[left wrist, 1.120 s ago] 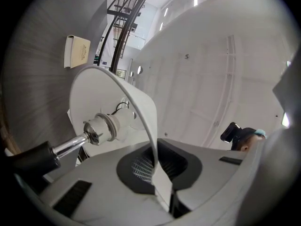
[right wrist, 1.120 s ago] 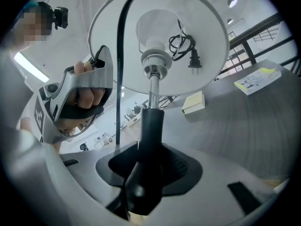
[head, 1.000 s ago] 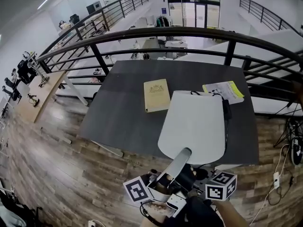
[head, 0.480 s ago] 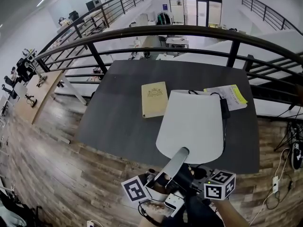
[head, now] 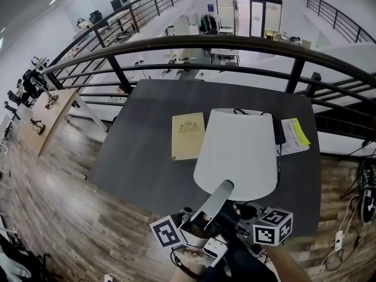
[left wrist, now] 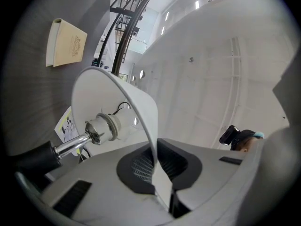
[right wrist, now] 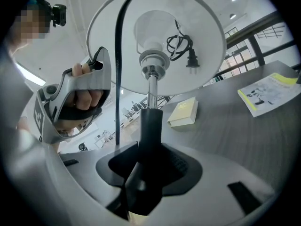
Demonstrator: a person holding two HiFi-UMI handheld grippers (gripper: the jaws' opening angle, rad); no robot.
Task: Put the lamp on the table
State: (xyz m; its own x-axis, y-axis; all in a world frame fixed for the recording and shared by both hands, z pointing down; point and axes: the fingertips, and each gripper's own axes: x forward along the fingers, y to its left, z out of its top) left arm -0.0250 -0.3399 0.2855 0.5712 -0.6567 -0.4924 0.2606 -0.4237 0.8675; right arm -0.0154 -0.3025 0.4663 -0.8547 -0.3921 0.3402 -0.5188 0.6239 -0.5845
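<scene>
The lamp has a white shade point(head: 238, 151), a chrome neck point(right wrist: 151, 86) and a black stem point(right wrist: 149, 126). I hold it tilted over the near edge of the dark table point(head: 147, 128). My left gripper point(left wrist: 157, 166) is shut on the thin rim of the shade point(left wrist: 141, 102), and the bulb socket point(left wrist: 101, 128) shows inside. My right gripper point(right wrist: 146, 166) is shut on the black stem just below the neck. In the head view the left gripper point(head: 223, 190) reaches up to the shade's near rim. The right gripper's jaws are hidden there; only its marker cube point(head: 273, 227) shows.
A cream book point(head: 188, 136) lies on the table left of the shade. A leaflet with a yellow edge point(head: 294, 135) lies to its right. The lamp's cord and plug point(right wrist: 186, 51) hang bunched inside the shade. A dark railing point(head: 235, 43) runs behind the table.
The shade has moved a little forward over the table and now overlaps the leaflet's left edge. Both grips are as before.
</scene>
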